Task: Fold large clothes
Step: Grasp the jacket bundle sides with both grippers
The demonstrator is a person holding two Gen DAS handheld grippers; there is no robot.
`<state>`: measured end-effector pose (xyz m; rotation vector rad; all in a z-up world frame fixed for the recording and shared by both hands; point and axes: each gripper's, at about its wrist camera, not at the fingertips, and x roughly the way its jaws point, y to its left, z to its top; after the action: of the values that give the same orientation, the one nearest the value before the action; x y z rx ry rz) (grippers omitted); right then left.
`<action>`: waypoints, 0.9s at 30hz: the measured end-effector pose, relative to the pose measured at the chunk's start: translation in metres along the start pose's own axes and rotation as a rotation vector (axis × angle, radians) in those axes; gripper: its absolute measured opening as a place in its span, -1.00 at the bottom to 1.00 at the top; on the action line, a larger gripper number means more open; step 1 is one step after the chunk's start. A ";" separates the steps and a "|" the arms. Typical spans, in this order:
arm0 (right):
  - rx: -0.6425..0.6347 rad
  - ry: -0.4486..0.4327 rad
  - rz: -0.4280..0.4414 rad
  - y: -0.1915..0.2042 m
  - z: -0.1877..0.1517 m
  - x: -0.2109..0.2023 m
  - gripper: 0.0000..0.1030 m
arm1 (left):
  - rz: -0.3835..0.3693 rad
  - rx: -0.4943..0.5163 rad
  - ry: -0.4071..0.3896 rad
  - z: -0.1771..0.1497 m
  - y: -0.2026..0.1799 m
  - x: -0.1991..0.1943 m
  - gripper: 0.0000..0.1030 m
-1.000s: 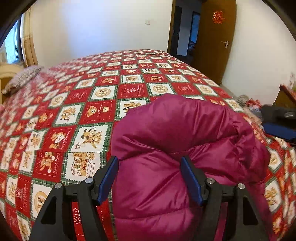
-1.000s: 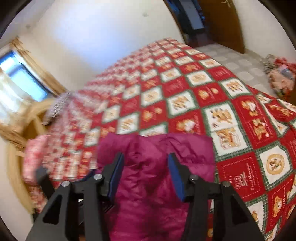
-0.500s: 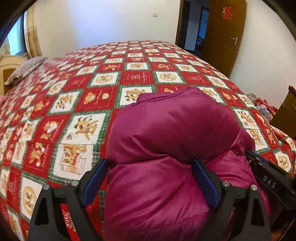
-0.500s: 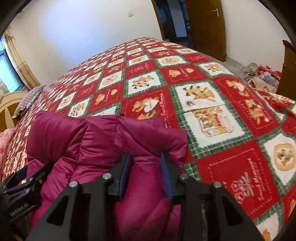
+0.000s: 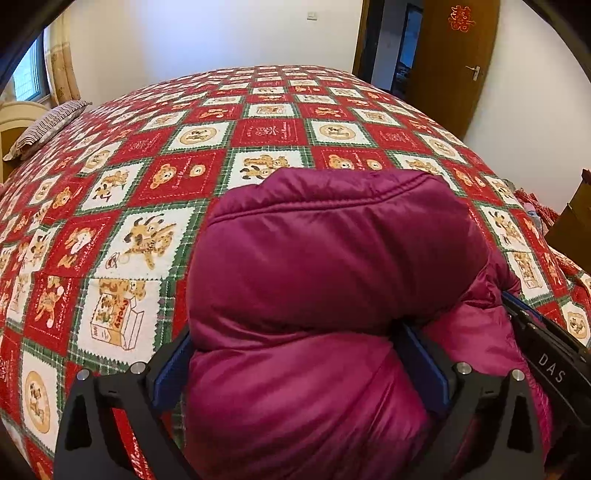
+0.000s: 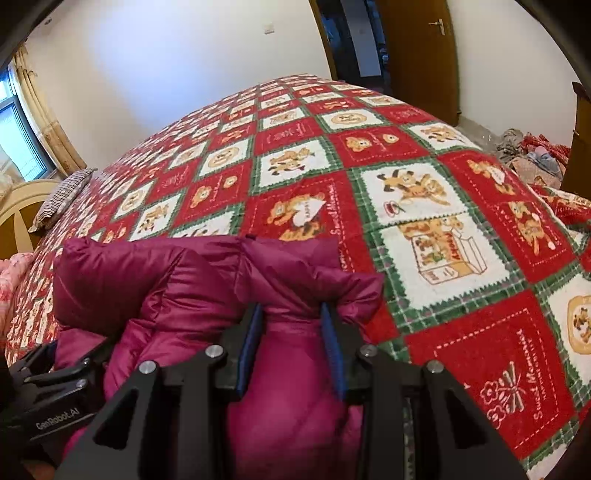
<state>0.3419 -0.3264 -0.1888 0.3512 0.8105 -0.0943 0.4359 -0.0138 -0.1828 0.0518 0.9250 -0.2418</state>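
Currently our folded magenta puffer jacket (image 5: 332,280) fills the lower centre of both frames on the red-and-white patchwork bedspread (image 5: 155,192), long axis left-right. Left gripper (image 5: 301,369) has just been opening, jaws wide, jacket bulging between. Right gripper (image 6: 291,350) is clenched on the jacket's right end.

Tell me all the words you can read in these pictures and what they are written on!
"DAS" on the black body of the right claw, cut off at the edge.
"GenRobot.AI" on the black body of the left claw.
"Sweet Memories" in curly stitching on red squares of the bedspread.
A red paper sign on the brown door: too small to read.
Letters on the little box pictured on the bedspread: too blurred to read.
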 end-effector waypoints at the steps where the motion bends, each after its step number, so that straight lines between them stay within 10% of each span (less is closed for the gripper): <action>1: 0.005 -0.002 0.009 -0.001 0.000 -0.003 -0.29 | -0.001 0.004 -0.001 0.000 0.000 -0.001 0.97; 6: 0.054 -0.083 0.079 -0.015 -0.010 -0.061 -0.28 | -0.071 0.049 0.013 0.001 0.009 -0.019 0.96; 11: 0.017 -0.110 0.112 -0.018 -0.036 -0.110 -0.26 | -0.002 0.121 -0.136 0.017 0.009 -0.057 0.96; 19: 0.105 -0.006 0.154 -0.029 -0.067 -0.078 -0.24 | 0.055 0.104 -0.023 0.034 -0.003 -0.009 0.96; 27: 0.099 -0.005 0.149 -0.033 -0.065 -0.099 -0.15 | -0.019 0.154 -0.083 0.007 0.017 -0.062 0.96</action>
<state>0.2215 -0.3398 -0.1669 0.5034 0.7736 0.0038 0.4091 0.0135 -0.1303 0.1741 0.8234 -0.3301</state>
